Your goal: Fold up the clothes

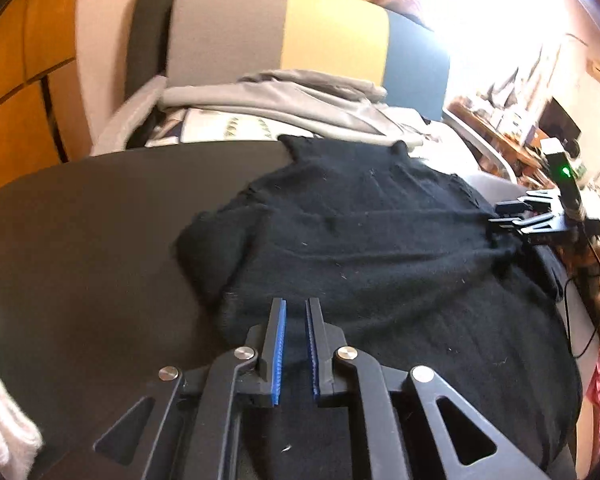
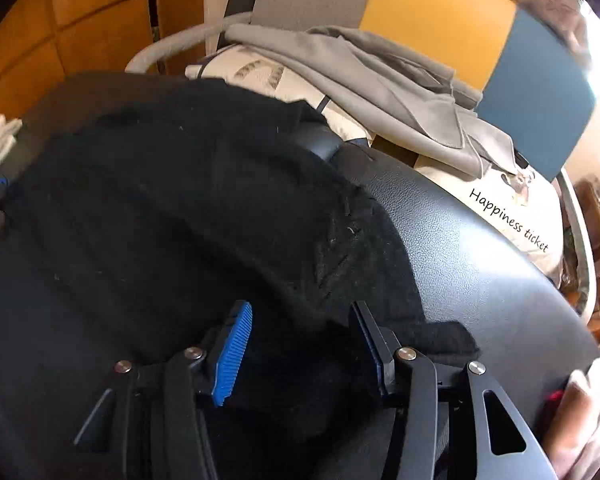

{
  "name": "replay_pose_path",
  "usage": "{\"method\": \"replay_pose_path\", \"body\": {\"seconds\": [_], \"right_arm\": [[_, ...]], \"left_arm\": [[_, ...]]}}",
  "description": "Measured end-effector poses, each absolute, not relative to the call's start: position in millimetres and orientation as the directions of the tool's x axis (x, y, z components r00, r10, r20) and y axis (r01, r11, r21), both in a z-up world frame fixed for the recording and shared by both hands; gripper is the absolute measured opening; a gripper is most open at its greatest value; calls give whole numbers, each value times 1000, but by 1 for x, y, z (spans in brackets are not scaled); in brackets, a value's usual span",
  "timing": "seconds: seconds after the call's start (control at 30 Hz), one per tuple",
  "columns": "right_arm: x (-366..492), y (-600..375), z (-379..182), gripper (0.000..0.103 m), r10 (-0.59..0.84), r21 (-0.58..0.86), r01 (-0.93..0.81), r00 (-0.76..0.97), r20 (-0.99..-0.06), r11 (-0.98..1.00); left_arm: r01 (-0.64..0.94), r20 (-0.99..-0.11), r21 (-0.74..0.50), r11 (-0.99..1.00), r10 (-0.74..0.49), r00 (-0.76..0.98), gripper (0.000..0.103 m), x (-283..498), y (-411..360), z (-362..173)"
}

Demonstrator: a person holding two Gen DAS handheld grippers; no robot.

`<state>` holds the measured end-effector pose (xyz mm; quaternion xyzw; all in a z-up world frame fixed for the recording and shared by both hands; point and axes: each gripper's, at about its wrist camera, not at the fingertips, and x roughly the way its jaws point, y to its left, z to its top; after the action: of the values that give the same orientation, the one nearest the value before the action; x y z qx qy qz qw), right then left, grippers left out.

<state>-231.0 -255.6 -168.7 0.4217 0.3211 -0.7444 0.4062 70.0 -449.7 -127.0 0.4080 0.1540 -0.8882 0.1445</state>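
Observation:
A black knit sweater (image 1: 360,240) lies spread on a black leather surface (image 1: 100,220). My left gripper (image 1: 296,312) hovers over its near left part, its blue-padded jaws a narrow gap apart with nothing between them. A folded sleeve (image 1: 212,256) lies at the sweater's left. My right gripper (image 2: 302,316) is open wide over the sweater (image 2: 180,208) near its right edge, with black cloth bunched between the jaws. In the left wrist view the right gripper (image 1: 516,216) sits at the sweater's far right edge.
A chair with a grey, yellow and blue back (image 1: 300,32) stands behind, holding a grey garment (image 1: 300,100) and a white cushion printed "Happiness ticket" (image 2: 512,216). White cloth (image 1: 0,392) lies at the left. A cluttered desk (image 1: 512,136) is far right.

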Motion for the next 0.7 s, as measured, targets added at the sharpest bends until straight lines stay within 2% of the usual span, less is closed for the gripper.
{"method": "replay_pose_path", "body": {"seconds": [0.03, 0.07, 0.1, 0.2, 0.33, 0.4, 0.5, 0.57, 0.67, 0.7], "right_arm": [[-233, -256, -173, 46, -319, -142, 878, -311, -895, -458], [-232, -256, -173, 28, -322, -140, 881, -308, -895, -452], [-232, -256, -172, 15, -324, -141, 882, -308, -894, -449], [-228, -253, -160, 11, -336, -187, 872, -361, -870, -452], [-228, -247, -143, 10, -364, -214, 858, -408, -837, -467], [-240, -248, -148, 4, -332, -236, 834, -435, -837, -498], [-258, -249, -155, 3, -281, -270, 796, -474, -834, -542], [-270, -250, -160, 3, -246, -292, 768, -498, -832, -569], [-273, -242, -162, 3, -254, -274, 747, -507, -824, -606], [-271, -239, -160, 3, -270, -261, 744, -509, -817, -615]], "left_arm": [[388, -779, -149, -910, -133, -613, 9, 66, -449, -132], [388, -785, -144, -910, -133, -604, 9, 65, -447, -135], [391, -796, -135, -911, -135, -590, 9, 65, -445, -140], [395, -830, -136, -908, -114, -547, 9, 64, -446, -156], [401, -828, -140, -905, -116, -549, 9, 66, -443, -159], [397, -832, -159, -904, -94, -547, 9, 67, -442, -158], [388, -840, -147, -910, -92, -534, 10, 67, -439, -159], [403, -836, -206, -892, -54, -546, 10, 71, -444, -156], [400, -764, -364, -841, 24, -645, 10, 88, -456, -141], [415, -745, -374, -829, 2, -667, 10, 96, -462, -135]]}}
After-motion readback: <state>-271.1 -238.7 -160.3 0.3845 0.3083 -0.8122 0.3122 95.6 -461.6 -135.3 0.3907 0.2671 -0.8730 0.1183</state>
